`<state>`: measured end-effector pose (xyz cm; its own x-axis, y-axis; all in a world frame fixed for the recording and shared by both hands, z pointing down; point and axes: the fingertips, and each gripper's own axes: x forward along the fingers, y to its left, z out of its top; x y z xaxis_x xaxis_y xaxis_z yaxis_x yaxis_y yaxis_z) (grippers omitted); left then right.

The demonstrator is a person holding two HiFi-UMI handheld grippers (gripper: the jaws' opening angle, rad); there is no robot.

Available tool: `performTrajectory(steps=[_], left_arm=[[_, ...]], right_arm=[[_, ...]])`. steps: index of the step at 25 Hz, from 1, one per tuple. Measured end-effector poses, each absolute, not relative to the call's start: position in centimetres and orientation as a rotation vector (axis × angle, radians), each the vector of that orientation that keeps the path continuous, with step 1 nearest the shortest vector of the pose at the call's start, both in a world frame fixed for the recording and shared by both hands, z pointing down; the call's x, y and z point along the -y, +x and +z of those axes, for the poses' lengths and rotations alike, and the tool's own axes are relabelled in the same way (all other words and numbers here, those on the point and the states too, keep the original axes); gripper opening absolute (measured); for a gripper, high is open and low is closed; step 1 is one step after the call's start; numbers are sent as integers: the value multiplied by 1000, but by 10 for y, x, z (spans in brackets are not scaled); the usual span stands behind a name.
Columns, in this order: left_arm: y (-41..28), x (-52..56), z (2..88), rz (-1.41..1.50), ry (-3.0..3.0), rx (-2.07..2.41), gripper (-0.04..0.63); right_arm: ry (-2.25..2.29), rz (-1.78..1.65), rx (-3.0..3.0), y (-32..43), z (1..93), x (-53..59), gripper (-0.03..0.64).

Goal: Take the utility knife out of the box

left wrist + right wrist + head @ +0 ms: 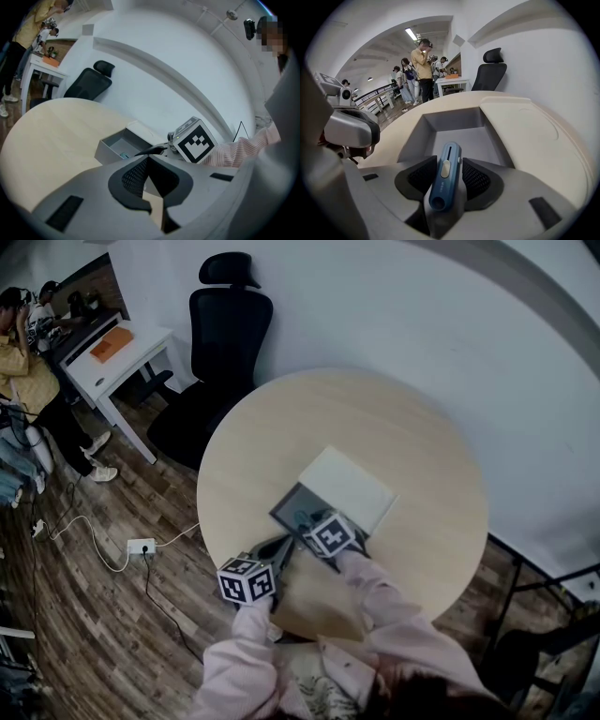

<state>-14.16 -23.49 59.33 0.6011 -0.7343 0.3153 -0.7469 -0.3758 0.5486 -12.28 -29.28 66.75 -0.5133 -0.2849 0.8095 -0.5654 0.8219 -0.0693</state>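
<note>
Utility knife (444,176): blue, lying in the box (452,119), slider face up. We see its long axis run toward the box's far wall, with the holed end nearest the camera.
Right gripper (449,161): over the box, jaws spread wide either side of the knife, not clamping it.
Left gripper (148,158): just beside the box, jaws closed together, empty.

— What sort of place is this?
— An office, it seems: a black swivel chair (225,324), a white desk (127,362) by the wall, a round table (412,427), a power strip (141,546) on the wood-plank floor (94,615), people (423,65) standing about.
</note>
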Motion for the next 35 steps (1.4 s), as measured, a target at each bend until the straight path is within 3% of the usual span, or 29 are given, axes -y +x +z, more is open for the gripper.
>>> performTrajectory(steps=[20,35], left_arm=[[-145,234,598,21,2150,1162,0],[-146,233,600,18,2136,1164,0]], right_arm=[[554,310,2057,-126,678,279,187],[545,283,2078,-127,675,281,135]])
